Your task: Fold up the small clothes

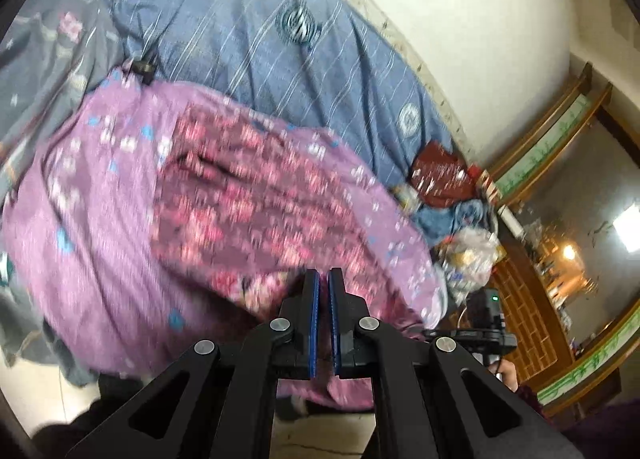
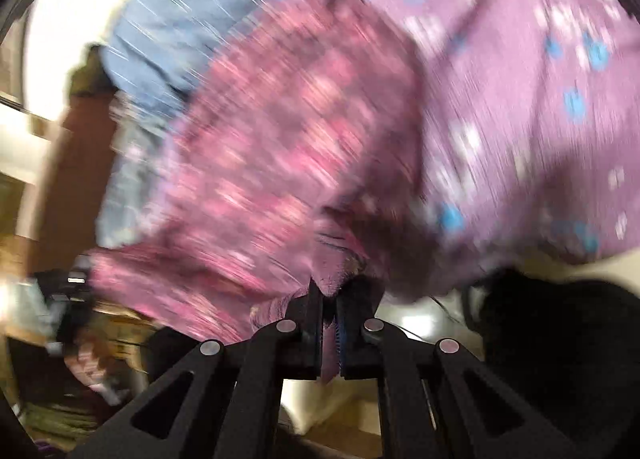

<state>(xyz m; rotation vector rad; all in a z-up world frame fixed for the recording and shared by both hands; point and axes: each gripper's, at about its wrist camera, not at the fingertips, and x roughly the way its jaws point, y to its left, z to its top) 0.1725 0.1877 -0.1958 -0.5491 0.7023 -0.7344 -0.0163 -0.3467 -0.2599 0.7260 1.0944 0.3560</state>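
A dark pink floral garment [image 1: 248,211] lies spread on a purple flowered quilt [image 1: 92,219] on the bed. In the left wrist view its near edge runs up to my left gripper [image 1: 324,275], whose blue pads are shut, seemingly on a thin bit of that edge. In the blurred right wrist view the same garment [image 2: 280,131] fills the middle. My right gripper [image 2: 329,291] is shut on a fold of it, and pink cloth hangs down between the pads. The quilt [image 2: 520,99] shows to the right.
A blue striped sheet [image 1: 280,59] covers the far bed, with grey floral bedding [image 1: 52,59] at left. A red bag [image 1: 440,175] and plastic bags [image 1: 468,255] pile up beside a wooden cabinet [image 1: 532,299]. A dark shape [image 2: 552,339] sits low right.
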